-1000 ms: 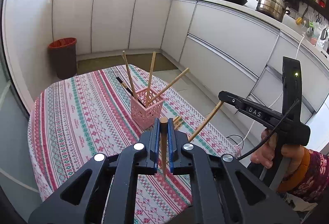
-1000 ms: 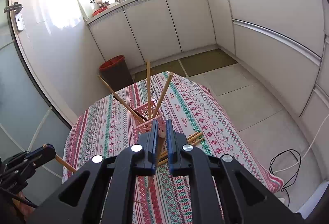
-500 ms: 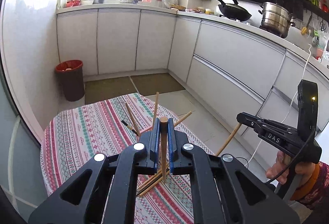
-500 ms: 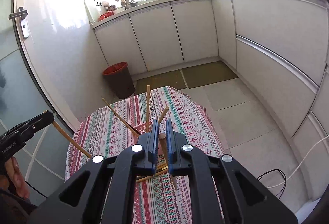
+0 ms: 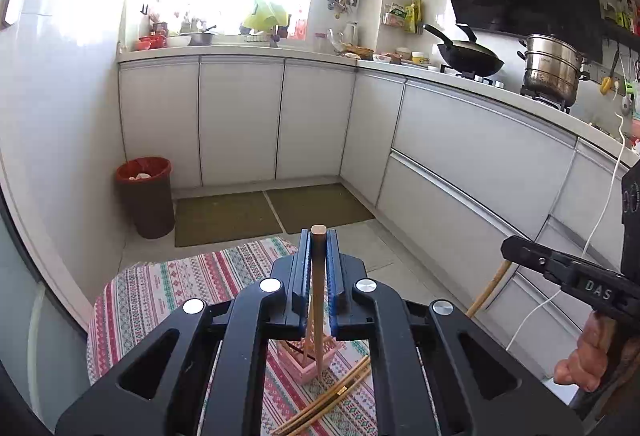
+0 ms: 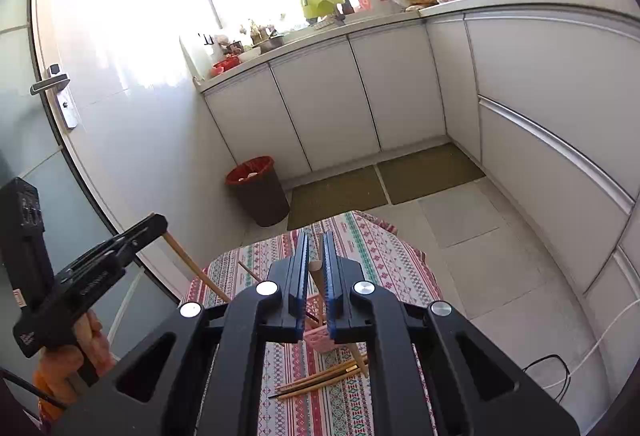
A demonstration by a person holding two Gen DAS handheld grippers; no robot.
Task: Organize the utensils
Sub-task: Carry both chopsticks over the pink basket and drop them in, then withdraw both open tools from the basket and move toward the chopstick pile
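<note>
Left gripper (image 5: 319, 276) fingers clamp one chopstick (image 5: 318, 300); right gripper (image 6: 315, 276) likewise clamps another (image 6: 318, 276). Pink holder (image 5: 308, 360), bottom centre, has a few; loose chopsticks (image 5: 328, 400) remain on worktop (image 5: 160, 300). Partway done.

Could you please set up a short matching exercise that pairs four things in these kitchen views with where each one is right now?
Things:
1. pale wooden chopstick
2. pink lattice plastic holder
3. loose bundle of wooden chopsticks
4. dark bin with a red liner

Places:
A. lying flat on the patterned tablecloth
B. standing on the floor by the white cabinets
C. clamped between the fingers of the left gripper
D. standing on the table, below the raised grippers

Pairs: 1-C, 2-D, 3-A, 4-B
</note>
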